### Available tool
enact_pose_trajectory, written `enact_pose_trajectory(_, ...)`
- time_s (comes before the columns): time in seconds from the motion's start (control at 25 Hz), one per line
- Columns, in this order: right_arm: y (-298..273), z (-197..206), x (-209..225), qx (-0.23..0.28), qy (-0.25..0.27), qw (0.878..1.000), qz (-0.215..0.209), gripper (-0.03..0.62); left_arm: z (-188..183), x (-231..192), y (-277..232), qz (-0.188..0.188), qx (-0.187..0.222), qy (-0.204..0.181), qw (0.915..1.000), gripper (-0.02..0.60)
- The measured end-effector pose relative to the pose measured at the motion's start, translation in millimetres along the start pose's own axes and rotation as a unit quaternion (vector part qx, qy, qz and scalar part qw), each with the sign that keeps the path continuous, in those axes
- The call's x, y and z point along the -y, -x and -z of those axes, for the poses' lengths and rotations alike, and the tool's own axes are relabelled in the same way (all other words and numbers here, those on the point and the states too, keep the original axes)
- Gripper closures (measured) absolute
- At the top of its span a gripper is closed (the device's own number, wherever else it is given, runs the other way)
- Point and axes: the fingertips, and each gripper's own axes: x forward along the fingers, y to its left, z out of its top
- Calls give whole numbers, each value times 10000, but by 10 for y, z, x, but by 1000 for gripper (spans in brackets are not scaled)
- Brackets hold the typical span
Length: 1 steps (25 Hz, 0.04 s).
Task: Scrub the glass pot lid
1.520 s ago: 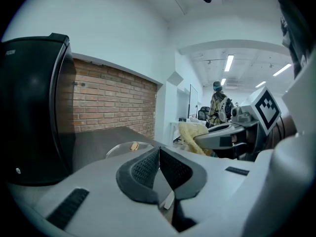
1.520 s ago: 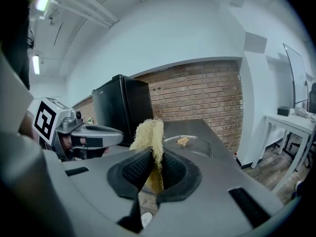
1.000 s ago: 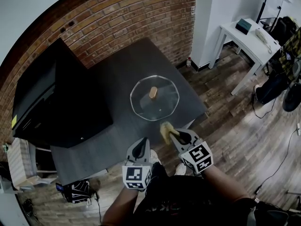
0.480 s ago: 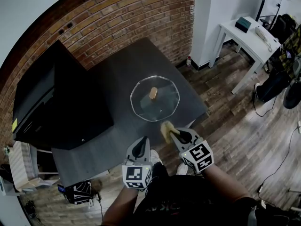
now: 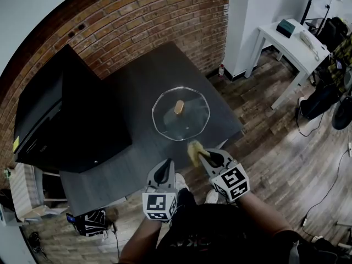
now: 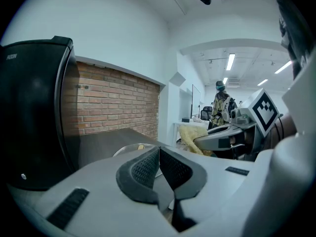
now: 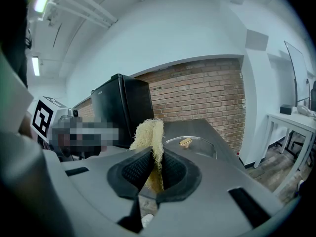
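A glass pot lid [image 5: 181, 114] with a tan knob [image 5: 179, 108] lies flat on the dark grey table [image 5: 137, 87]; it also shows beyond the jaws as the lid [image 7: 190, 145] and as the lid [image 6: 129, 149]. My right gripper [image 5: 201, 154] hovers at the table's near edge, just short of the lid, shut on a yellow fibrous scrubber [image 7: 149, 137], which also shows as the scrubber [image 5: 194, 152] and the scrubber [image 6: 192, 137]. My left gripper [image 5: 164, 173] hangs to its left, below the table edge, its jaws shut on nothing [image 6: 159, 167].
A large black appliance [image 5: 66, 120] fills the table's left side. A brick wall [image 5: 159, 21] runs behind. A white side table [image 5: 291, 43] stands at the right on the wooden floor [image 5: 286, 164]. A person [image 6: 220, 102] stands far off.
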Motion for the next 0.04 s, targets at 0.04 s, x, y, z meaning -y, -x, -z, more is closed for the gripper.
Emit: enact_pose_trajectory(0.04,1,1,2,-2,4,10000,-2,548,1,2,-1,-5,3,5,10000,548)
